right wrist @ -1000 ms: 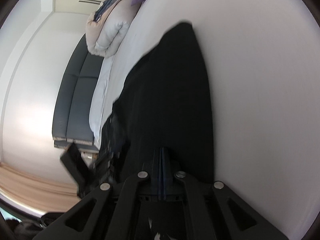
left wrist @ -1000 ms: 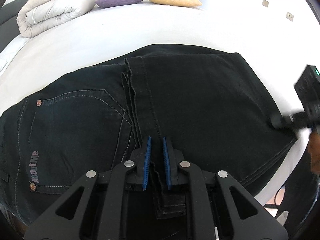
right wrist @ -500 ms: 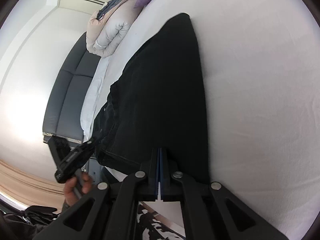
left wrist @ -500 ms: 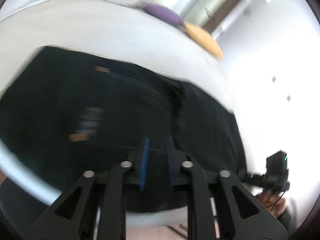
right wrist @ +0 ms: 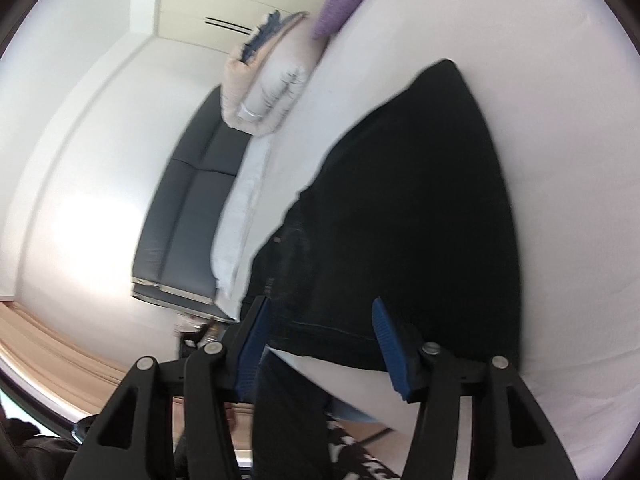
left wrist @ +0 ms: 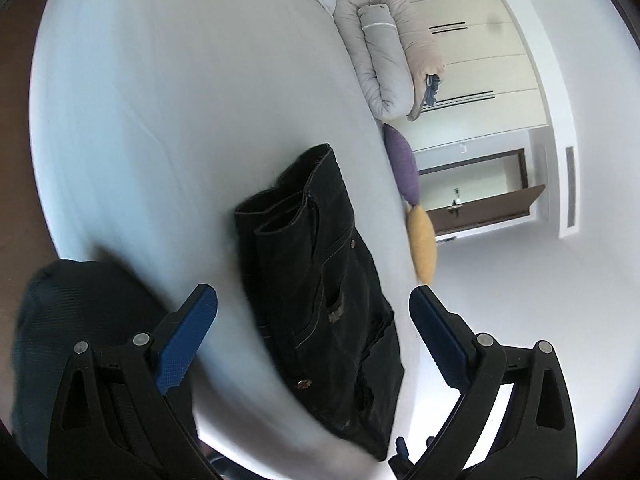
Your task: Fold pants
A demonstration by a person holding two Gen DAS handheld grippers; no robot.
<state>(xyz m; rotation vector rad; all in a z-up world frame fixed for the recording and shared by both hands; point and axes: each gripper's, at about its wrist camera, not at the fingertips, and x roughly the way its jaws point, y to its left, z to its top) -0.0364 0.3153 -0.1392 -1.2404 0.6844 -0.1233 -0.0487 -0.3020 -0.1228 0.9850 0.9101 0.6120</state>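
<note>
Black pants (left wrist: 320,280) blur near both tongs (left wrist: 312,320) (right wrist: 316,328), just opened, empty.

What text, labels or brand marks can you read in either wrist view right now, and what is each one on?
No text is legible in either view.
Pale brand mark on the back of the black pants: lettering is there, but too blurred to read.
Same mark in the right wrist view: only a smear.
White bed, folded duvet, purple pillow, yellow pillow: no writing visible.
</note>
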